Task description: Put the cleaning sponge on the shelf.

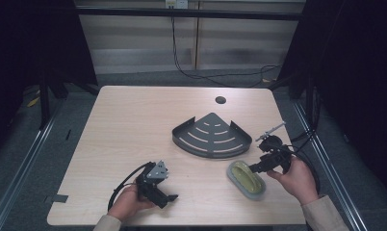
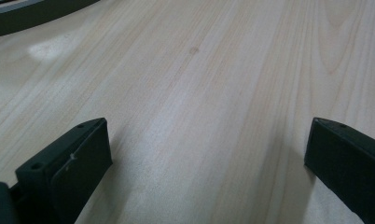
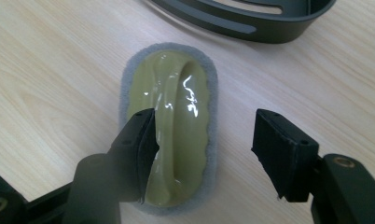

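1 dark rack just beyond scrubber; table between bare.

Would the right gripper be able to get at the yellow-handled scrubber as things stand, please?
Probably yes. The right gripper hovers just over the scrubber, fingers apart and pressing on nothing, the raised handle below the gap. Nothing lies between them; the corner rack sits clear behind it.
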Tool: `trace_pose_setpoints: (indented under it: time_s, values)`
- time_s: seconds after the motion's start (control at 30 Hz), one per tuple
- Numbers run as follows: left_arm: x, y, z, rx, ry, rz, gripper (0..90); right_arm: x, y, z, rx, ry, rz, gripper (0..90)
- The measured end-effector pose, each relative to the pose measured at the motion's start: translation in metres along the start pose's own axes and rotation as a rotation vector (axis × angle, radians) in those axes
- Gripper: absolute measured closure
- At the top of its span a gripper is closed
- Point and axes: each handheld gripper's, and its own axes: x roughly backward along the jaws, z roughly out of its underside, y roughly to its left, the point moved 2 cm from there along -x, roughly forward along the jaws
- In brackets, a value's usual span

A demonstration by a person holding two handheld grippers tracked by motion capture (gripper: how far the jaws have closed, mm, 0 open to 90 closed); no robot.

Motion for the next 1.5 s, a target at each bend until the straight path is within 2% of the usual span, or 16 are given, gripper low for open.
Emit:
trace_pose_setpoints:
  time_s: [0.13, 0.37, 0.6, 0.8, 0.87, 0.93, 0.97, 1.0, 1.03, 1.1, 1.5]
  values:
    - [0.000, 0.000, 0.000, 0.000, 0.000, 0.000, 0.0, -0.001, 0.003, -0.001, 0.006, 0.022, -0.014, 41.1]
    - [0.000, 0.000, 0.000, -0.001, 0.004, -0.002, 0.0, -0.011, 0.011, -0.005, 0.038, 0.111, -0.020, 44.8]
    - [0.000, 0.000, 0.000, -0.001, 0.003, -0.001, 0.0, -0.015, 0.013, -0.006, 0.053, 0.142, -0.022, 48.1]
    - [0.000, 0.000, 0.000, -0.001, 0.004, -0.002, 0.0, -0.023, 0.014, -0.007, 0.071, 0.195, -0.020, 51.1]
    - [0.000, 0.000, 0.000, 0.001, 0.001, -0.002, 0.0, -0.026, 0.016, -0.009, 0.074, 0.211, -0.012, 54.2]
    - [0.000, 0.000, 0.000, 0.003, 0.001, -0.004, 0.0, -0.028, 0.017, -0.011, 0.081, 0.234, -0.017, 61.1]
    - [0.000, 0.000, 0.000, 0.004, -0.002, -0.002, 0.0, -0.028, 0.018, -0.012, 0.080, 0.237, -0.023, 66.4]
    - [0.000, 0.000, 0.000, 0.004, -0.002, -0.002, 0.0, -0.028, 0.018, -0.012, 0.080, 0.237, -0.023, 66.4]
    - [0.000, 0.000, 0.000, 0.003, 0.000, -0.004, 0.0, -0.027, 0.018, -0.015, 0.105, 0.244, -0.012, 70.6]
    - [0.000, -0.001, 0.000, 0.005, 0.000, -0.005, 0.0, -0.027, 0.017, -0.016, 0.111, 0.257, 0.001, 70.9]
    - [0.000, -0.001, 0.000, 0.006, -0.001, -0.001, 0.0, -0.015, 0.014, -0.021, 0.133, 0.254, -0.007, 71.3]
